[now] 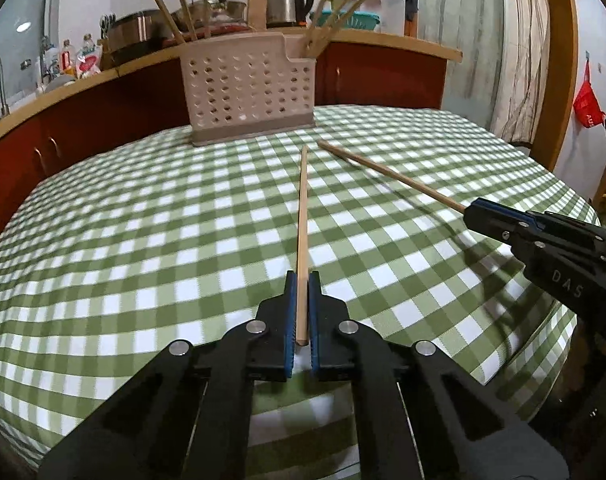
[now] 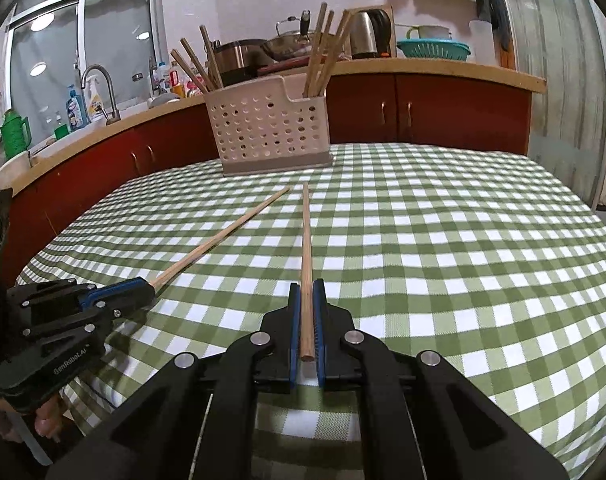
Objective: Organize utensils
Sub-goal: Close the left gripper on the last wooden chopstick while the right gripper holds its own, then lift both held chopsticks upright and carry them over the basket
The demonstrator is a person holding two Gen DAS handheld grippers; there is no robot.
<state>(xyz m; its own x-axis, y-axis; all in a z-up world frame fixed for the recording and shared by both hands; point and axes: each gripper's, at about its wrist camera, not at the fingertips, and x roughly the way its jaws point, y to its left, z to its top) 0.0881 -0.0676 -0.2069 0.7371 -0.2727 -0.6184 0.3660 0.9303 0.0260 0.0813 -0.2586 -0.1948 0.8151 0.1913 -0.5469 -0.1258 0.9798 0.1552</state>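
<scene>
A table (image 1: 143, 240) covered with a green-and-white checked cloth carries a pale perforated utensil holder (image 1: 249, 88), which stands upright at the far edge by the red cabinets. On the near side of that holder the cloth lies flat, its edge draping over the table's rim.

Raised letters "DAS" stand on the right gripper (image 1: 469, 212) body; white lettering "GenRobot.AI" stands on the left gripper (image 2: 151, 289) body.

Green-and-white checked tablecloth (image 1: 143, 240), beige perforated caddy (image 1: 247, 88), tan chopsticks (image 1: 303, 216), red cabinets (image 1: 383, 76)
</scene>
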